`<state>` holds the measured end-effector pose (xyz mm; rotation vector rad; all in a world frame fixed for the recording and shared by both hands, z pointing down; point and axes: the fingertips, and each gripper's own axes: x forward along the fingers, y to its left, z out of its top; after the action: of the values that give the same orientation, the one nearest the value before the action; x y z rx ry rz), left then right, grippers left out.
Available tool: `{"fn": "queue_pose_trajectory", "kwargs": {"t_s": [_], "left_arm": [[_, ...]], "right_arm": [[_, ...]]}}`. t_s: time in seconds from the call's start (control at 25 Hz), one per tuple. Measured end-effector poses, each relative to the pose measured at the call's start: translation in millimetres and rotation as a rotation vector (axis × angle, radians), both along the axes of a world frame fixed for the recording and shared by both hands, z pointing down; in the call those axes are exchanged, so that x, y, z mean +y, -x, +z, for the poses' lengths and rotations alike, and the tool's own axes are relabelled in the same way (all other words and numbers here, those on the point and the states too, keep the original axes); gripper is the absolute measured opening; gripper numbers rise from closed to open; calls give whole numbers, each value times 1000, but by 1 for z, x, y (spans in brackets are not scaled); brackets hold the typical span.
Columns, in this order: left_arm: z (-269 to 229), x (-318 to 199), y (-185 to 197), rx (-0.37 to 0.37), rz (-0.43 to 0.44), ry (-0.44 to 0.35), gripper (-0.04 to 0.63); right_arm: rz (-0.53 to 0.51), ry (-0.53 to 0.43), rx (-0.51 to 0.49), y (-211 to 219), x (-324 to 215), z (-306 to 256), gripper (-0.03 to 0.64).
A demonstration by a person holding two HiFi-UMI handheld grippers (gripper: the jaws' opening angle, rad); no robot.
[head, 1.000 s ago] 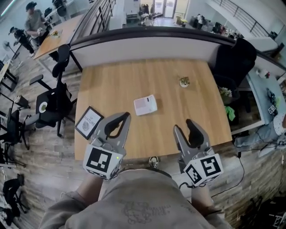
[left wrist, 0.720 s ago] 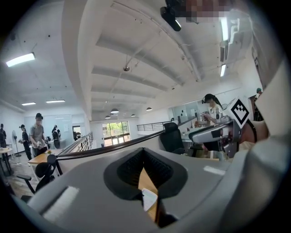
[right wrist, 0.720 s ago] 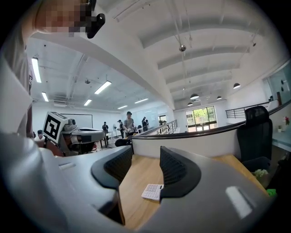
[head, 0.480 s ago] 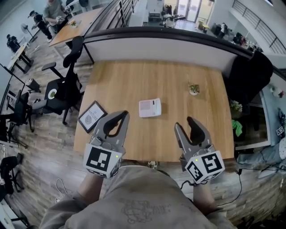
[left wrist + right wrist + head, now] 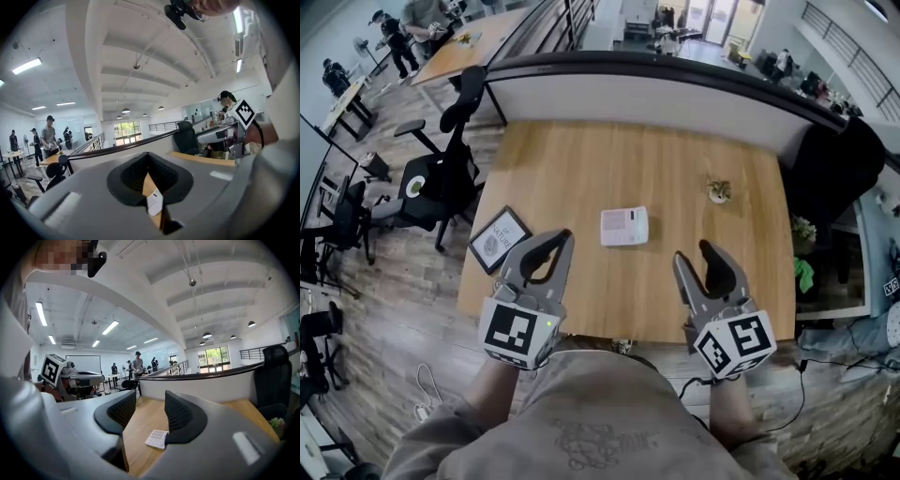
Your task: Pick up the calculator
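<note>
While left tongs (image 5: 565,236) are clenched, right tongs (image 5: 692,253) released, calculator (image 5: 624,226) lies ahead between both.

Calculator (image 5: 156,438) partly behind right fingers (image 5: 185,420)

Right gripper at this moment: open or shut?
Open: the right gripper shows its jaws apart, bare table between; the calculator lies beyond, untouched.

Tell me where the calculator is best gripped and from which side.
Probably across its two longer edges, the narrower span, coming down from above: the calculator lies flat on the table, so only its thin edges offer hold. The right tongs stand open.
</note>
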<state>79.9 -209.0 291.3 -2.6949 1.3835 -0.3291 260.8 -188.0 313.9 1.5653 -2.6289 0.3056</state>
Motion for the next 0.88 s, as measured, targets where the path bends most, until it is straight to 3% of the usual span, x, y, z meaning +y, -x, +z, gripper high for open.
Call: {"fn": "queue_pose_trajectory", "kwargs": {"t_s": [0.36, 0.52, 0.88], "left_arm": [[20, -41, 4, -32, 4, 32, 0], [38, -66, 8, -35, 3, 66, 0], [125, -117, 18, -11, 0, 286, 0]], "right_arm": [[-13, 45, 42, 12, -56, 22, 177], [-36, 115, 50, 25, -88, 55, 177], [-30, 321, 123, 41, -145, 169, 177]]}}
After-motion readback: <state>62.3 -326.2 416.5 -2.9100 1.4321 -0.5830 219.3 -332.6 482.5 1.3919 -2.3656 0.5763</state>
